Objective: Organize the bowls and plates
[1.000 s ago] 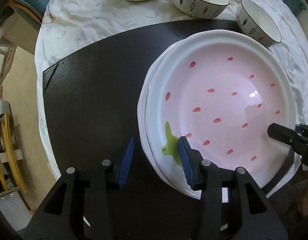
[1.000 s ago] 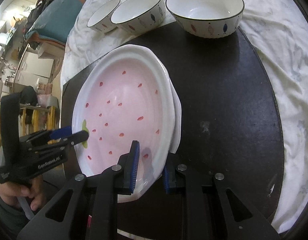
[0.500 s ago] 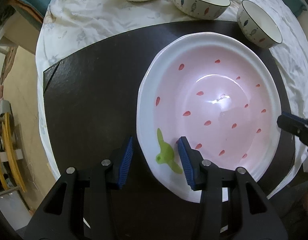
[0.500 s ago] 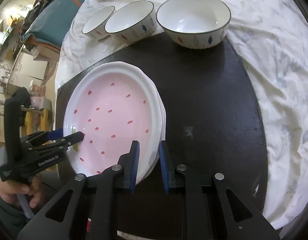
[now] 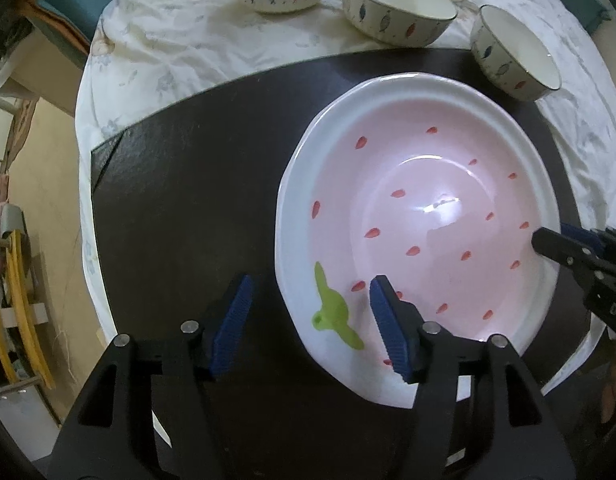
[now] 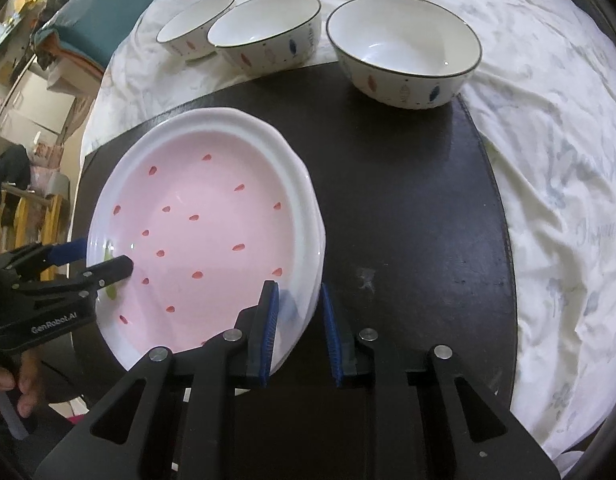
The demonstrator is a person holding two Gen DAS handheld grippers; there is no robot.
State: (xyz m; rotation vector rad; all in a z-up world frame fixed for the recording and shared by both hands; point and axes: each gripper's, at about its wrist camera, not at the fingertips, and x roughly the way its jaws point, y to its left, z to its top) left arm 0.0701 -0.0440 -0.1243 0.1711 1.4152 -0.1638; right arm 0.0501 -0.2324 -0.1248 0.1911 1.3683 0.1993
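Your left tool (image 5: 308, 320) is standing wide, its blue pads straddling the near rim of the pink plate (image 5: 420, 216), one pad outside the rim over the dark mat (image 5: 188, 200), the other over the plate's inside, neither visibly pressing.

Your right tool (image 6: 298, 328) is sitting narrower but also parted, its left pad over the plate's inner edge, its right pad just outside the rim; whether either pad is touching the rim, you cannot tell.

The pink plate is lying on the mat between the two tools, nested on top of at least one white-rimmed plate (image 6: 314, 240) whose edge is showing beneath it. It is carrying red seed marks and a green leaf mark (image 5: 334, 312) just ahead of your left tool.

Three fish-patterned bowls are standing upright well ahead of both tools: a large bowl (image 6: 404, 46), a middle bowl (image 6: 268, 28) and a small bowl (image 6: 196, 24), each showing a bare white interior. The large bowl is resting at the mat's far edge, the others on the white cloth (image 6: 548, 120) covering the bench.
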